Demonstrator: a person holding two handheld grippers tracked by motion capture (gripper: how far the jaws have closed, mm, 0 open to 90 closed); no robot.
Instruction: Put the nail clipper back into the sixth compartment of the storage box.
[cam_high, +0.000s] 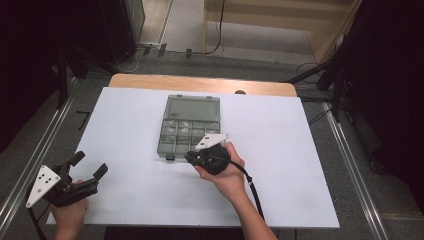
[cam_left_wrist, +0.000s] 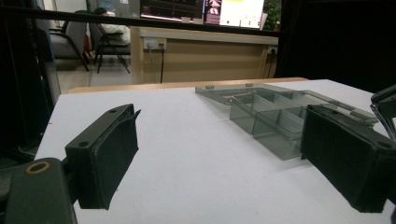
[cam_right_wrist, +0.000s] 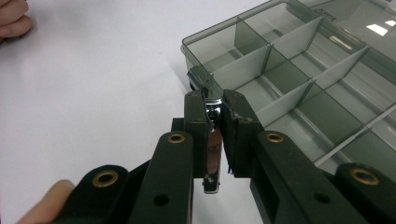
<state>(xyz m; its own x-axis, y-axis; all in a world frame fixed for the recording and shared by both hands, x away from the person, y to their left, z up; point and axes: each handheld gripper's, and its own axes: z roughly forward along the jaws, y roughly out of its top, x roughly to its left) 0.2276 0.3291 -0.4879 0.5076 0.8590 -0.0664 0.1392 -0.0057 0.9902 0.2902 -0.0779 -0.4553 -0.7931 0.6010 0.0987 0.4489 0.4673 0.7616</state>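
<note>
The left gripper (cam_high: 89, 167) sits low at the near left corner of the white table (cam_high: 125, 120), its jaws wide apart with nothing between them. The right gripper (cam_right_wrist: 215, 109) is squeezed tight on a shiny nail clipper (cam_right_wrist: 213, 154), just at the near edge of the see-through box (cam_high: 190, 131). Its lid lies flat open behind, in the middle of the table.

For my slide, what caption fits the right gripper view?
Right gripper pinches a small metal clipper beside the open grey compartment box.
</note>
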